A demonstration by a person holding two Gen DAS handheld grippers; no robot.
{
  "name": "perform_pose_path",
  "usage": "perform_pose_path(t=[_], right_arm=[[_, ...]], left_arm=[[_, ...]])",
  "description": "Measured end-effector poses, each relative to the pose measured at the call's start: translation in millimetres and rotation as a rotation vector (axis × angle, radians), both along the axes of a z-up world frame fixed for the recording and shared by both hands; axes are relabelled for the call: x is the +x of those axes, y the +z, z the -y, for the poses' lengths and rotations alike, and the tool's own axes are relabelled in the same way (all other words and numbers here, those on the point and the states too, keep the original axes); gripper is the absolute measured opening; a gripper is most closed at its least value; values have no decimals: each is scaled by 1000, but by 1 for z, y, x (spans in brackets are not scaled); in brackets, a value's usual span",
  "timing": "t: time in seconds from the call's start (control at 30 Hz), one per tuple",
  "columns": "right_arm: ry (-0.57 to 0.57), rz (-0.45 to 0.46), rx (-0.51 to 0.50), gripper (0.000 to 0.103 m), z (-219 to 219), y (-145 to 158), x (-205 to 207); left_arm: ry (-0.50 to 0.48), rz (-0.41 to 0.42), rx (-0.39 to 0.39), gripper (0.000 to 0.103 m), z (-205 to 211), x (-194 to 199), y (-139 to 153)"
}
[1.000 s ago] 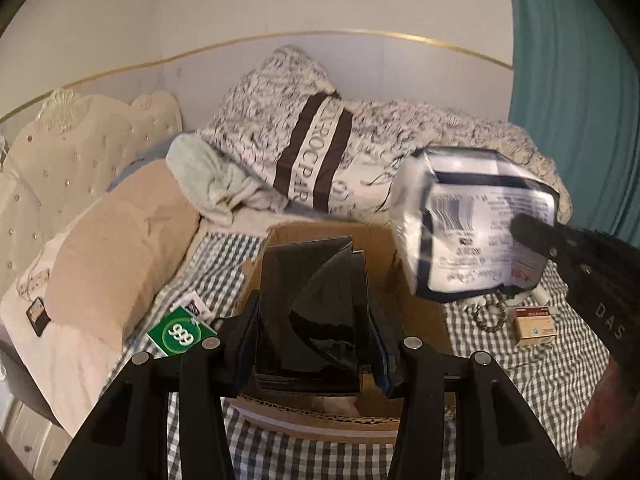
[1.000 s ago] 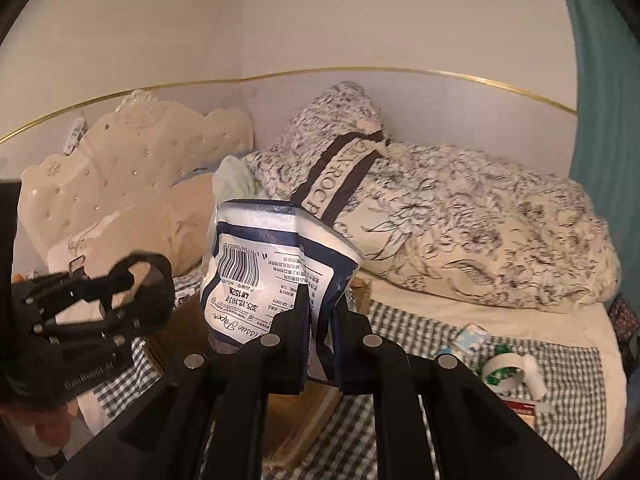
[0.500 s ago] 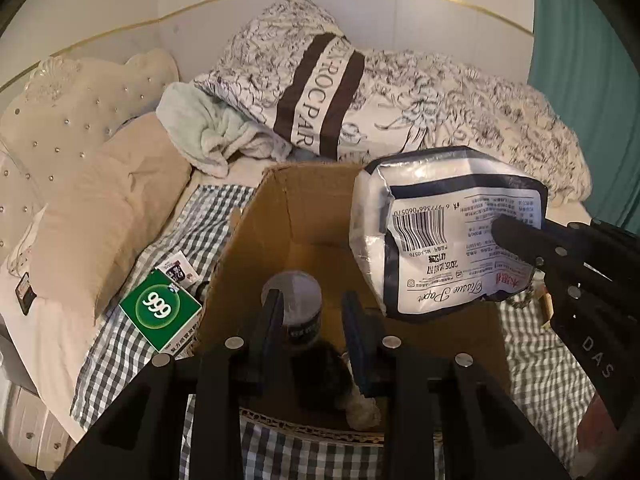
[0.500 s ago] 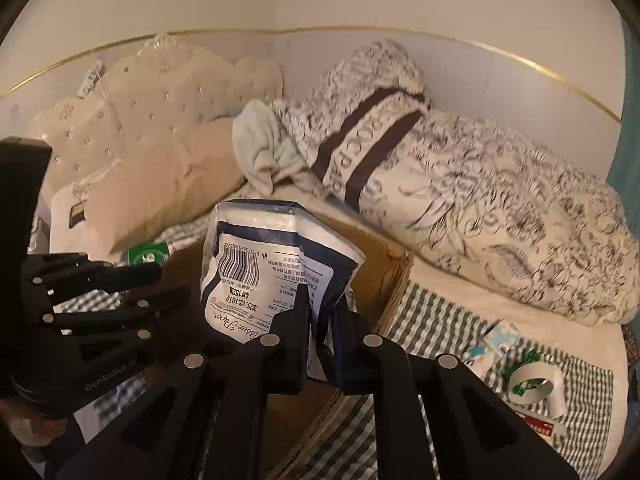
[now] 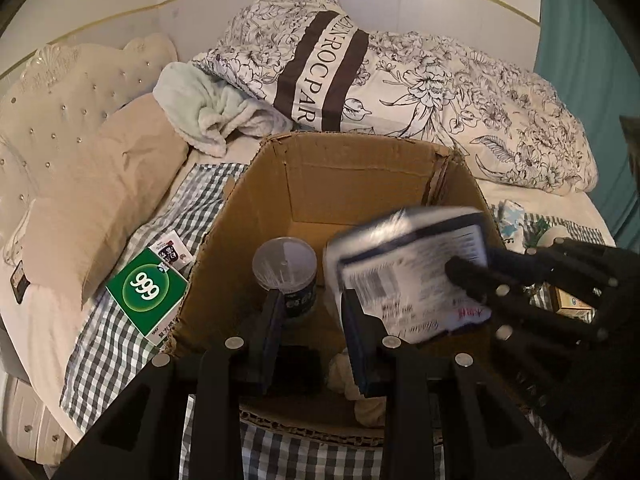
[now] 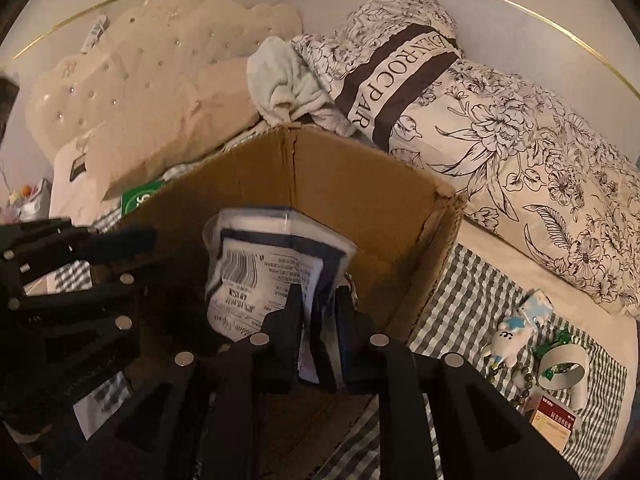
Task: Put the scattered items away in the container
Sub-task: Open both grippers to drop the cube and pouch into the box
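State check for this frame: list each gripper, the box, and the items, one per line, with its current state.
right gripper: shut on tissue pack
left gripper: open, empty, over the box
tissue pack: held, lowered inside the box
cardboard box: open-topped, upright
clear-lidded jar: upright in the box, lid on
green 999 packet: flat on the bed, outside the box
tape roll: on the bed, outside the box

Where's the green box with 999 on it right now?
In the left wrist view, the green 999 box lies on the checked cloth, left of the cardboard box and beside the beige pillow.
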State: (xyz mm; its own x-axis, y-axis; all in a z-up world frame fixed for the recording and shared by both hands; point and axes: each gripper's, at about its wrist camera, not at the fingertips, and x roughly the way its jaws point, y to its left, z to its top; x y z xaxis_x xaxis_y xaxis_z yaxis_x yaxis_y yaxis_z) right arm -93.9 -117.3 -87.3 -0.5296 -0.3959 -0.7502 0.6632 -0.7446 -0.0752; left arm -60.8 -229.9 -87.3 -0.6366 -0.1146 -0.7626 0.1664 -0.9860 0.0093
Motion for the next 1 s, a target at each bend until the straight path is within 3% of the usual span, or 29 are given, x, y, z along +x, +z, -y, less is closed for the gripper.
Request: perform_pose_path(t=[0.17,0.23,0.4,0.8,0.83,0.9,1.0], right_arm=[[-2,-30,-21,43,-4,5,5],[-4,-52,-37,59,-7,13,8],[-26,-101,-110,61,-23,37,19],[-91,-257,-298,69,-84,123,67],[-98,-270,-305,71,-89,127,71],[-115,-295,-313,75,-100,134,80],[-151,-313,-318,75,-119,138,90]], left_arm=[[8,-15,2,31,1,3,8],[10,-23,1,31,1,5,13],[29,-59,-26,31,-2,13,28],[43,-198,-1,33,-19,48,91],[43,-211,0,35,-23,51,96],[39,-235,3,49,-30,57,103],[33,-272,-2,58,-44,65,111]])
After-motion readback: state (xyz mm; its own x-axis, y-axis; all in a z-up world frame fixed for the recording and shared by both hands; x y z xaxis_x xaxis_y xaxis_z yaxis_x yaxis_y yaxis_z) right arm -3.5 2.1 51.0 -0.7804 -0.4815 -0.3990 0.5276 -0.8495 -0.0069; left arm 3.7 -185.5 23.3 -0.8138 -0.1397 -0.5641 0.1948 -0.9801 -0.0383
